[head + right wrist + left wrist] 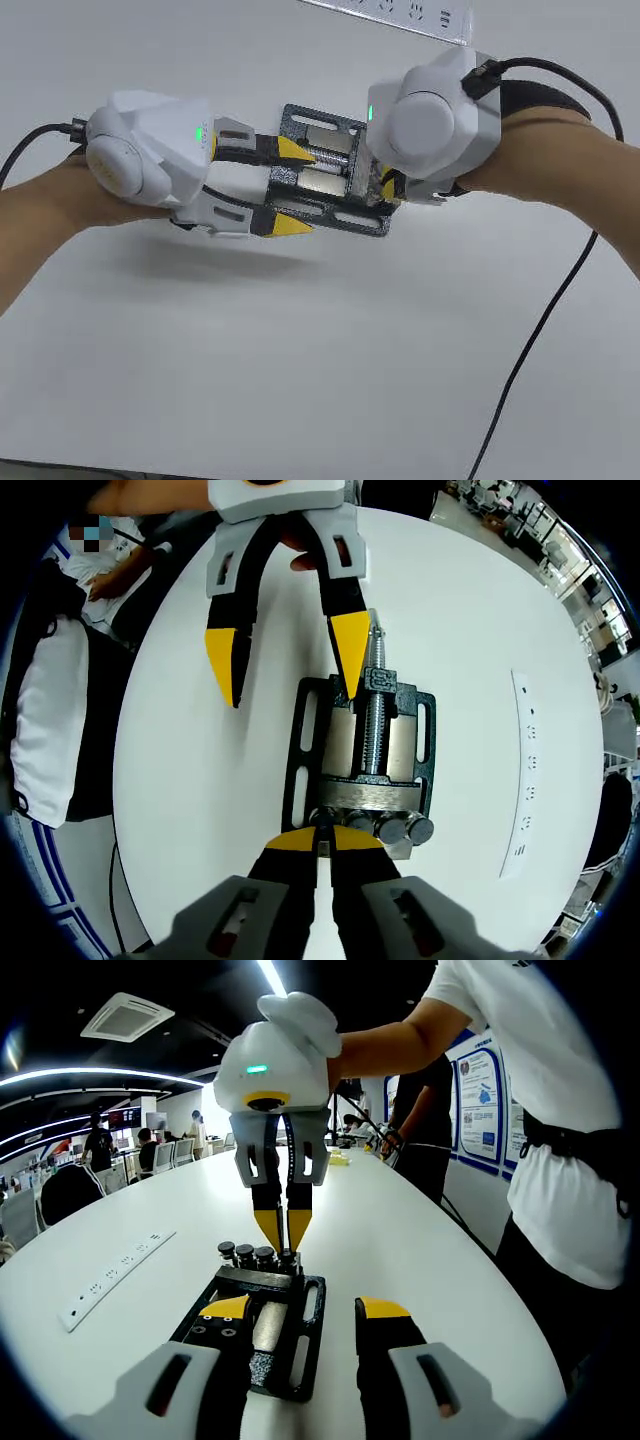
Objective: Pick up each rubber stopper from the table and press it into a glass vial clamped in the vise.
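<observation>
A dark vise (300,118) lies flat on the white table, with a row of stoppered glass vials (390,828) clamped at one end. My right gripper (322,845) points down at the end vial (287,1257) of that row, jaws shut, tips resting on its black stopper. In the head view the right gripper (392,187) covers the vials. My left gripper (295,188) is open and hovers level over the vise's other end, one yellow fingertip (228,1307) above the vise body (265,1330) and the other off its side. Nothing sits between its jaws.
A white power strip (400,15) lies beyond the vise, also seen as the power strip (115,1275). A black cable (540,330) trails from the right gripper toward the table's near edge. People stand and sit in the room beyond the table.
</observation>
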`<state>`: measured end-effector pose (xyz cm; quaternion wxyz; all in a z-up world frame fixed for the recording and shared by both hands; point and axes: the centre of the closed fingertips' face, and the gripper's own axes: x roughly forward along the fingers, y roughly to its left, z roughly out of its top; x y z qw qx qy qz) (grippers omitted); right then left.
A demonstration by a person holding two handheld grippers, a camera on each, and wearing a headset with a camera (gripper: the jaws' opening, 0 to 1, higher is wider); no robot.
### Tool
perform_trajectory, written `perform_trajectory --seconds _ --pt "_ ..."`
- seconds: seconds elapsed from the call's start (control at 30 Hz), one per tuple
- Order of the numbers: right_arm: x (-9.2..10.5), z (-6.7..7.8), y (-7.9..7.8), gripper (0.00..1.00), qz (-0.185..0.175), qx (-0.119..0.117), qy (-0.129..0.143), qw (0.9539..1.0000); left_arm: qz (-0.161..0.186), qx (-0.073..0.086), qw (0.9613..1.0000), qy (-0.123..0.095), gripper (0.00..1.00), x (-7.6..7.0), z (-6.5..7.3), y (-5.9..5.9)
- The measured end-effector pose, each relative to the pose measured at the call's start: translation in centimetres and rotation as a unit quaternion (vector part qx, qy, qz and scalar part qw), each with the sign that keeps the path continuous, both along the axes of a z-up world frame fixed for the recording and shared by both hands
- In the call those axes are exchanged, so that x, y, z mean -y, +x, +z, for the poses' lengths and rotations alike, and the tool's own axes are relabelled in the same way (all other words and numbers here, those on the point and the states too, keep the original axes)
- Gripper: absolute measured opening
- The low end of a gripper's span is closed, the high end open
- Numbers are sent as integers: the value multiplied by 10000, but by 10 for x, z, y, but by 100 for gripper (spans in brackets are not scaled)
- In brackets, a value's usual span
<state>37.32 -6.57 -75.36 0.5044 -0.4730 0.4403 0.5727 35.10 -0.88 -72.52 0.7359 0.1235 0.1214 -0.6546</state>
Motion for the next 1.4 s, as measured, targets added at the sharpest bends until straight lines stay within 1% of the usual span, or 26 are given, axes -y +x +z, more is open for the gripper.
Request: perform_trajectory --seconds 0.1,0.13,0.2,0.27,0.4,0.47,0.57,0.73,0.83,0.93,1.03,1.13,1.17,1.23,1.27,1.33,1.4 --pt "-1 -1 -1 3 132 30 -101 9999 3 -11 10000 6 38 -1 -1 1" --pt "-2 -1 -1 3 127 21 -115 9999 8 -11 10000 3 38 -1 -1 1" --pt "-1 -1 1 3 53 -45 -138 9999 21 -19 10000 -6 38 -1 -1 2" --pt "0 -2 3 3 -66 -131 -105 9998 22 -19 10000 -12 38 0 -1 3" --pt "0 -2 2 3 -66 -103 -128 9998 26 -40 10000 -23 38 0 -2 3" --pt "0 -2 2 3 -124 -125 -141 9997 20 -40 10000 -19 38 0 -2 3" --pt "0 -3 2 3 -84 -77 -162 9998 15 -34 10000 -23 38 0 -1 4" --pt "1 -3 2 3 -155 -65 -109 9998 -1 -23 10000 -37 38 3 2 4" --pt "1 -2 1 3 -62 39 -111 9999 -25 -6 10000 -25 38 5 4 2" --pt "3 -2 5 3 -181 31 3 9998 -23 0 10000 -8 38 4 6 1" --pt "2 -1 4 4 -294 -4 80 9995 -35 8 10000 23 38 4 8 -2" --pt "1 1 3 4 -292 61 139 9995 -33 -1 10000 35 38 3 11 -5" --pt "1 0 4 4 -458 67 229 9987 -20 0 10000 60 38 2 11 -6" --pt "1 0 4 4 -531 91 328 9980 12 -14 10000 68 38 1 11 -6" --pt "1 0 4 4 -676 113 418 9968 40 -14 10000 68 38 0 12 -7" --pt "2 1 3 4 -666 162 498 9964 92 -12 9999 64 38 -1 15 -7" --pt "2 0 5 4 -774 170 541 9954 145 -23 9999 36 38 -2 18 -8"
